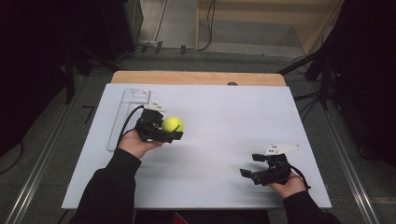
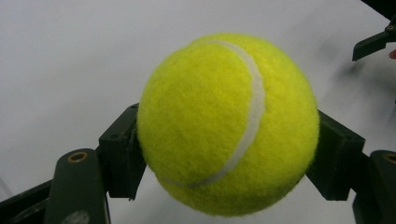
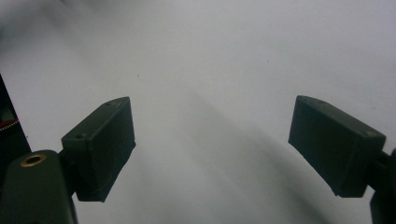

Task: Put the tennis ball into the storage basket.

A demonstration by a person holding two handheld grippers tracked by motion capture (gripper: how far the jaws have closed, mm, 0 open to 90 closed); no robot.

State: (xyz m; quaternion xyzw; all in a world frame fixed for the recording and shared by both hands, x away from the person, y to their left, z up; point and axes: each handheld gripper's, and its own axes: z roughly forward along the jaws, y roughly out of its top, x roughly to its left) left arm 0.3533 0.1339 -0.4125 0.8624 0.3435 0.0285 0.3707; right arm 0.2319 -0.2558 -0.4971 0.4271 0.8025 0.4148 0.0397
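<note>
No readable text anywhere. The tennis ball [image 2: 228, 123] I'm holding shows just its white seam, no brand print facing the camera. Nothing legible on the white table [image 1: 224, 116] either.

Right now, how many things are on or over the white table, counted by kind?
Tennis ball: 1, held in the left tongs
Tongs: 2, the right tongs open and holding nothing
Clear ruler-like strip: 1
Total: 4

Even overhead light is brightening the white surface [image 1: 224, 116] while dark surroundings are dimming; soft shadows are blurring beneath.
</note>
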